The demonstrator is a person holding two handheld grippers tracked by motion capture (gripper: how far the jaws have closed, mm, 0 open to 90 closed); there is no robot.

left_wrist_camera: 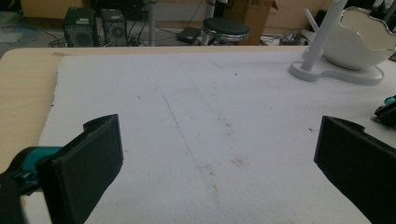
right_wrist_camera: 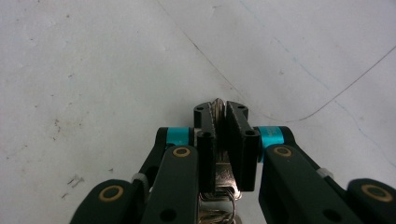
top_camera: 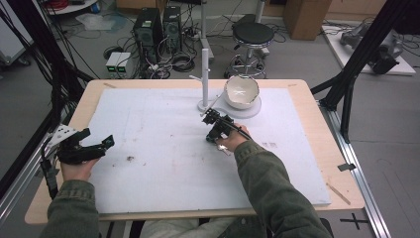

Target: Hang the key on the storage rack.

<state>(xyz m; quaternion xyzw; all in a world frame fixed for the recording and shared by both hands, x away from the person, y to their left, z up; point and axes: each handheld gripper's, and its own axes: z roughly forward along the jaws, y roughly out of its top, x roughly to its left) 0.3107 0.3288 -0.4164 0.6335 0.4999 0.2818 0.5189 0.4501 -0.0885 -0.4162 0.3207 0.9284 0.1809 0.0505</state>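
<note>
my right tool (right_wrist_camera: 219,109) was clamped on a small metal key (right_wrist_camera: 217,106): in the right gripper view its thin silver blade stood edge-on between the two black pads, the tip just showing above them, and a key ring (right_wrist_camera: 219,198) hung below, between the tool's arms. no gap was left beside the blade. in the high view that right tool (top_camera: 212,119) sat over the white foam mat (top_camera: 148,124) covering the table (top_camera: 317,144), near the middle and just in front of the white stand (top_camera: 204,74) with its upright post. a white bowl (top_camera: 241,91) with a wavy rim rested on the stand's base, close beyond the tool.

my left tool (top_camera: 101,144) was held low at the mat's left edge, well apart from the key. in the left gripper view its fingers (left_wrist_camera: 91,163) stood wide, with bare mat between them and nothing gripped.
</note>
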